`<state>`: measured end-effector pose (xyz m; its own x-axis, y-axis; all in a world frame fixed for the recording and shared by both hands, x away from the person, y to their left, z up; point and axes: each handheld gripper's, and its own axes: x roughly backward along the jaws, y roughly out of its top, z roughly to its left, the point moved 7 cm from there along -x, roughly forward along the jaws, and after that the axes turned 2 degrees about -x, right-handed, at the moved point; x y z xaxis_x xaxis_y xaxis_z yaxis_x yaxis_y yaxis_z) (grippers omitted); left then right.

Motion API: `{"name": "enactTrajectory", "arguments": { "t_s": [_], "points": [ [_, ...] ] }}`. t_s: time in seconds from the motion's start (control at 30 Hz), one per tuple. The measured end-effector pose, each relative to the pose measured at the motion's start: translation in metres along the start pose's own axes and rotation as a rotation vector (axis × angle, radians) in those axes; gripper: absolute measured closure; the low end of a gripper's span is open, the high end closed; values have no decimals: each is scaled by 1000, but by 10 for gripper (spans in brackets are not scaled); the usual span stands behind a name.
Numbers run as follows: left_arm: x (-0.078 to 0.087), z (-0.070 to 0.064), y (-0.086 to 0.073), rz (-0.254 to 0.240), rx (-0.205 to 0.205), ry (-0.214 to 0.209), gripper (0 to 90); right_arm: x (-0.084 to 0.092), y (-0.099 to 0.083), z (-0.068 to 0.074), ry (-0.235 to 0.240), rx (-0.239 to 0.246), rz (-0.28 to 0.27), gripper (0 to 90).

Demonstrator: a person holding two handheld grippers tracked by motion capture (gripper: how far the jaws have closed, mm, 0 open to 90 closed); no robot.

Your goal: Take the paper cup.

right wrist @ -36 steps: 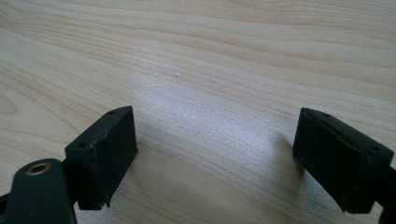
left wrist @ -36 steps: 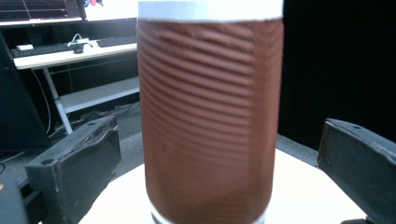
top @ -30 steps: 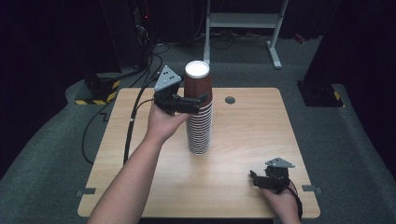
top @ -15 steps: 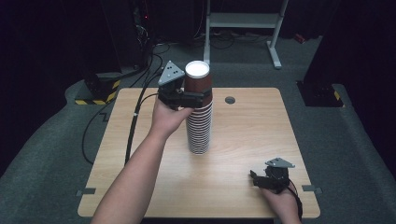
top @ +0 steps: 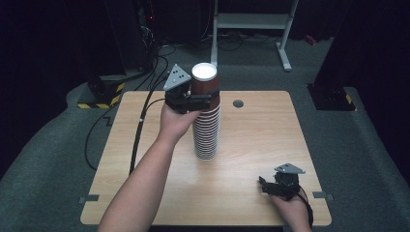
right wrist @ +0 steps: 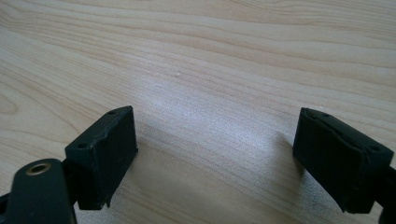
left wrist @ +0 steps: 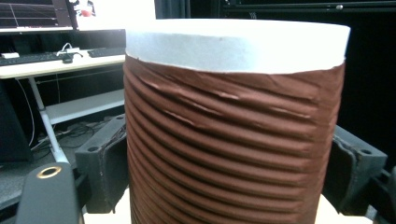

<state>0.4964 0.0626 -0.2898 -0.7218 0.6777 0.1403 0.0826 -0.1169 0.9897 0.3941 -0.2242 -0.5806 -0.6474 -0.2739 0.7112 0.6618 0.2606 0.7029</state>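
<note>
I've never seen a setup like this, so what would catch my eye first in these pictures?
First, the tall stack of brown paper cups standing mid-table, white inside showing at its top. The left gripper has just been closing its jaws around the top cup, one black pad at each side of its ribbed wall. The right gripper rests near the table's front right corner, jaws wide apart over bare wood.

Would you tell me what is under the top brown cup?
Under the top cup a stack of nested cups stands on the table; only their rims show, their bodies are hidden.
</note>
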Motion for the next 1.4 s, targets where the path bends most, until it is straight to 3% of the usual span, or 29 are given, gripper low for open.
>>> {"name": "enactTrajectory", "arguments": {
  "t_s": [0.57,1.03,1.4],
  "points": [
    [8,0,19,-54,-12,16,175,0,0,0,0,0,0,133],
    [20,-5,49,-119,-37,23,179,0,0,0,-2,-2,1,133],
    [32,-1,67,-162,-39,41,180,0,0,0,-3,-2,0,133]
  ]
}}
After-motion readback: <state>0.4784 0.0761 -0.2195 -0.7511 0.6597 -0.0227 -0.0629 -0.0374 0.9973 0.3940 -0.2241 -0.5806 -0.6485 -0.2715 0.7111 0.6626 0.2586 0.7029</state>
